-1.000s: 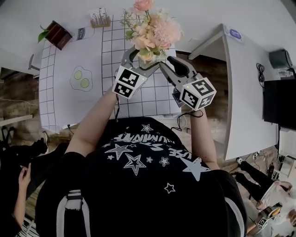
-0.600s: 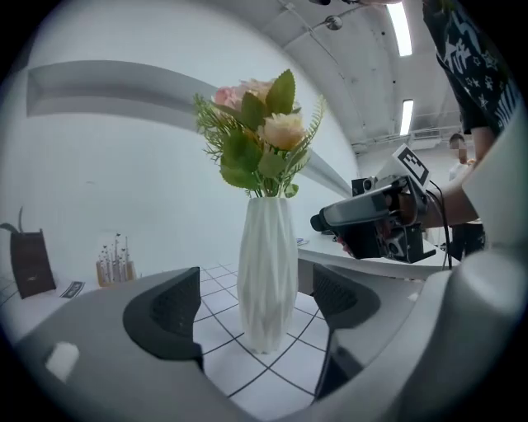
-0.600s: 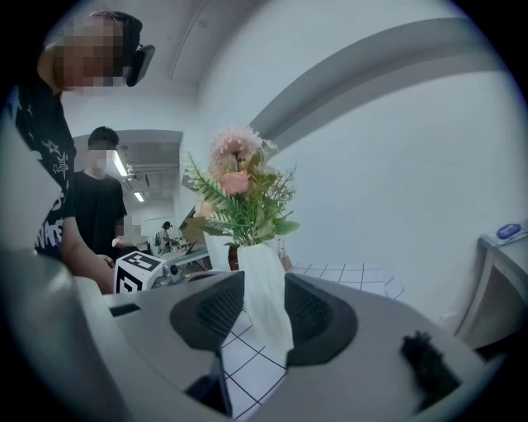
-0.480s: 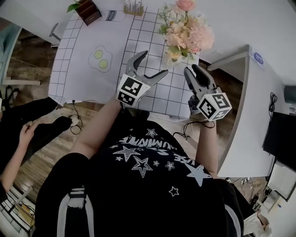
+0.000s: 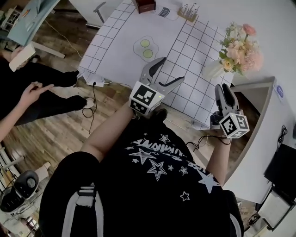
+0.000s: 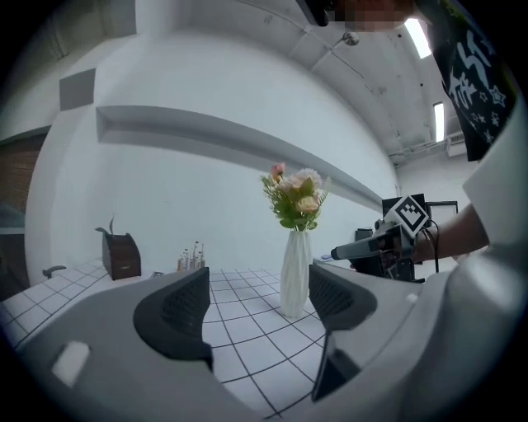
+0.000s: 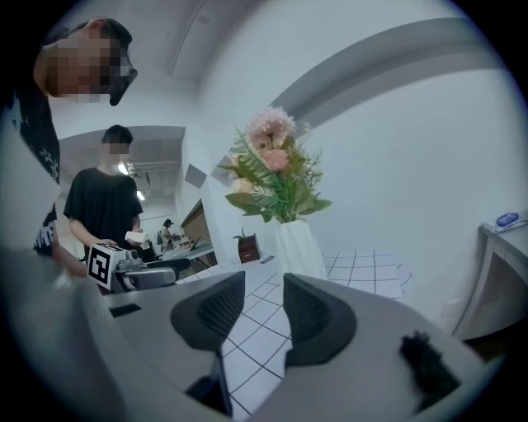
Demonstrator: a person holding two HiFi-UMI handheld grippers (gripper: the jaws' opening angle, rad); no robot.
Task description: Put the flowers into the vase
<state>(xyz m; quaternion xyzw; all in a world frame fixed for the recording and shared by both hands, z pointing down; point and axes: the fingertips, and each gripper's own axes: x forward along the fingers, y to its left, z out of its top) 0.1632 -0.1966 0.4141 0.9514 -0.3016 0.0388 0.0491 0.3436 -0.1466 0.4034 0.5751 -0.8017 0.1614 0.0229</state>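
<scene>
A pink and peach bouquet (image 5: 240, 48) stands upright in a white ribbed vase (image 5: 214, 69) near the right edge of the gridded table (image 5: 120, 41). No gripper touches it. My left gripper (image 5: 172, 70) hovers over the table's near edge, left of the vase, open and empty; its jaws have just been closing a little. Through those jaws (image 6: 260, 309) I see the vase (image 6: 295, 276), the flowers (image 6: 295, 194) and my right gripper (image 6: 371, 246). My right gripper (image 5: 223, 88) is off the table's corner, its jaws narrowly apart and empty (image 7: 264, 317), facing the vase (image 7: 299, 247).
A fried-egg shape (image 5: 144, 46) lies mid-table. A brown box (image 5: 144, 5) and a small rack (image 5: 188, 11) stand at the far edge. A white desk (image 5: 273, 120) adjoins on the right. Other people stand at the left (image 5: 27, 92), and one (image 7: 103, 206) shows in the right gripper view.
Both grippers have drawn back from the bouquet, which stays in the vase. The left one swung well away to the left; the right one backed off past the table's corner.
</scene>
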